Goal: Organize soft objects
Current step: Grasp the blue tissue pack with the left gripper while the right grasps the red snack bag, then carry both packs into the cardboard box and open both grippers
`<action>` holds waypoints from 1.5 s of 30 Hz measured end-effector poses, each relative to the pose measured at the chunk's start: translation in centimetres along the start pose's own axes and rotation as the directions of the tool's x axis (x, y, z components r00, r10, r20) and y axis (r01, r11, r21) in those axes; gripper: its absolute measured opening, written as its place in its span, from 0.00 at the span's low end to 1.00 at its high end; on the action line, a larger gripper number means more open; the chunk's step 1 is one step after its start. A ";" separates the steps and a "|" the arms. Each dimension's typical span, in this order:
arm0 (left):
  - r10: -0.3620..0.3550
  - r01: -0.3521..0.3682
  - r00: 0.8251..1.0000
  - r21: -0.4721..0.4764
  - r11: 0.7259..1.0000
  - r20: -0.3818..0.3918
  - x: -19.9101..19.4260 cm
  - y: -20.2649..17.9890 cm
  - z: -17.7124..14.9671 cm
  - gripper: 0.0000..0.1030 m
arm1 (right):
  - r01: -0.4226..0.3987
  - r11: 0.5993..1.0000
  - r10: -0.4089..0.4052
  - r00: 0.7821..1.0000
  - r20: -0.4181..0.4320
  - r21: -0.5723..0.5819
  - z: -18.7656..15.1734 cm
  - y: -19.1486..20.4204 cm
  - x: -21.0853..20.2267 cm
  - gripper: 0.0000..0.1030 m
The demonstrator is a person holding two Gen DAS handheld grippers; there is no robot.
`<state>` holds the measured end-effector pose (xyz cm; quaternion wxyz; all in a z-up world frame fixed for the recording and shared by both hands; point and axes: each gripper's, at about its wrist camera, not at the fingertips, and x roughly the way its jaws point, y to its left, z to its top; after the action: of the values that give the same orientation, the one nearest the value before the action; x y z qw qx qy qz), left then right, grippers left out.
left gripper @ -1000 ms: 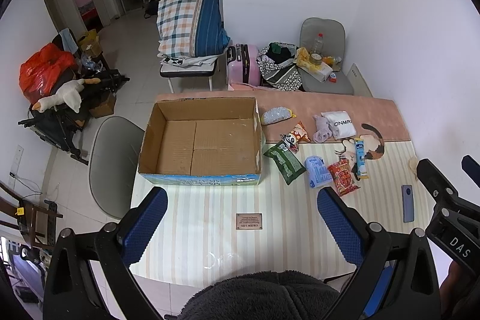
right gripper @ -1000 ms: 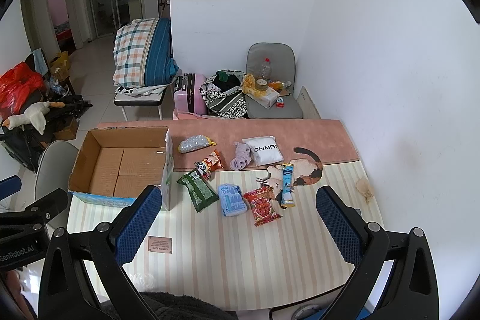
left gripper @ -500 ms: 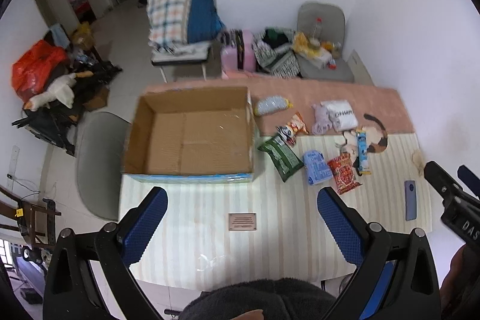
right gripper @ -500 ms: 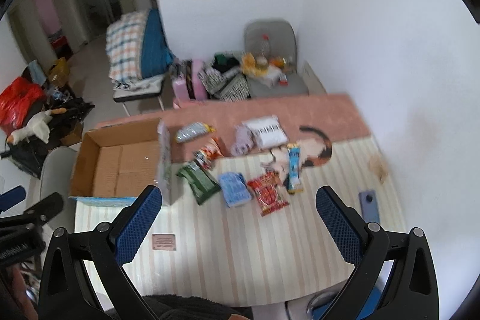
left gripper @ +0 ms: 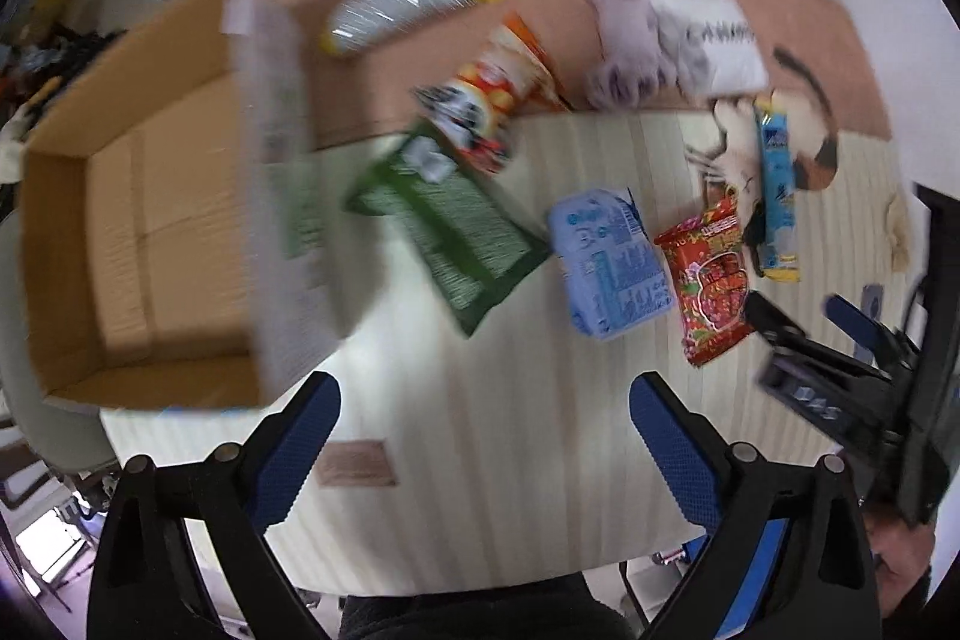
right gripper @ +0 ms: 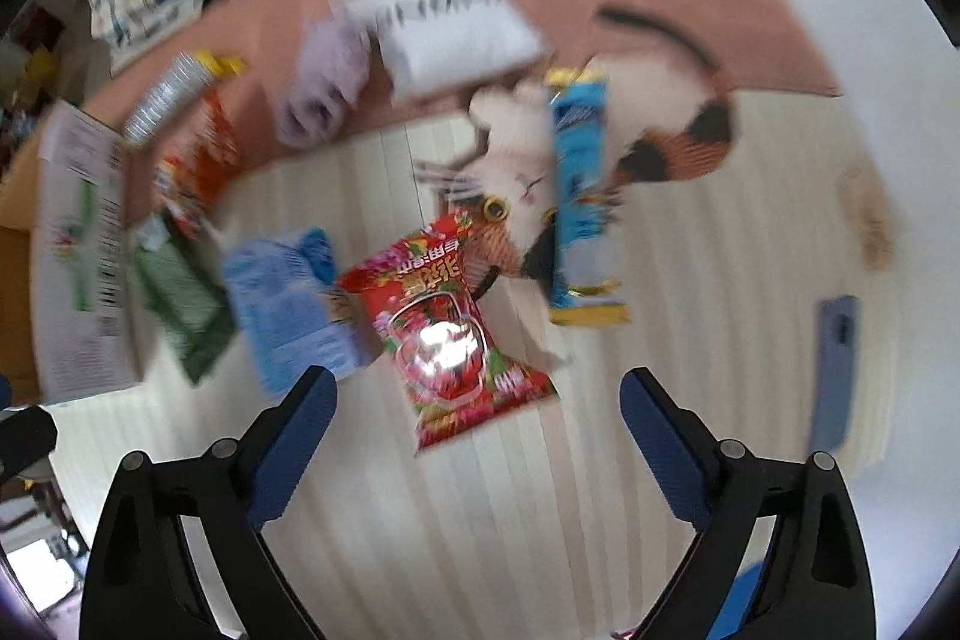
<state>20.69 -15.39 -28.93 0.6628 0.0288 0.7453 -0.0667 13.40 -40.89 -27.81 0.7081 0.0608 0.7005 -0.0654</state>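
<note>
Cardboard box (left gripper: 150,244): on the counter (left gripper: 510,448), ahead-left of the left tool (left gripper: 480,436); stiff, empty.
Red packet (right gripper: 447,322): just ahead of the right tool (right gripper: 477,424); probably light, crinkly, slippery; pinch mid-body.
Both tools: jaws apart, empty; right has just been narrowing slightly.

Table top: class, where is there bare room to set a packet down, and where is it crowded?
Bare striped cloth lies nearest the camera, between the red packet and the phone. The cardboard box is empty too. Crowded: the row from the green packet to the blue stick packet.
</note>
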 end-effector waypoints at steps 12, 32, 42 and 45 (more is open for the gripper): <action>-0.118 0.105 0.977 -0.077 0.991 -0.180 8.1 -3.4 5.0 0.96 | -0.031 0.988 0.059 0.982 -0.178 0.155 -0.4 -3.0 8.7 0.59; 0.060 -0.046 0.985 0.087 0.995 -0.163 14.1 -9.5 3.7 0.35 | -0.019 0.987 0.053 0.976 -0.212 0.160 -1.7 0.6 15.8 0.47; -0.107 0.105 0.994 0.068 0.992 0.026 0.2 -3.1 -1.5 0.34 | -0.201 0.976 0.207 0.976 -0.067 0.087 -5.8 9.3 9.4 0.47; -0.138 0.136 0.986 0.026 0.990 0.097 -4.7 2.4 -2.2 0.34 | -0.274 0.961 0.275 0.961 -0.025 0.039 -4.2 14.4 4.0 0.47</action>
<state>19.35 -12.49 -24.18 0.6921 -0.0194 0.7114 -0.1209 11.82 -26.03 -31.90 0.6985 0.1708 0.6946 0.0218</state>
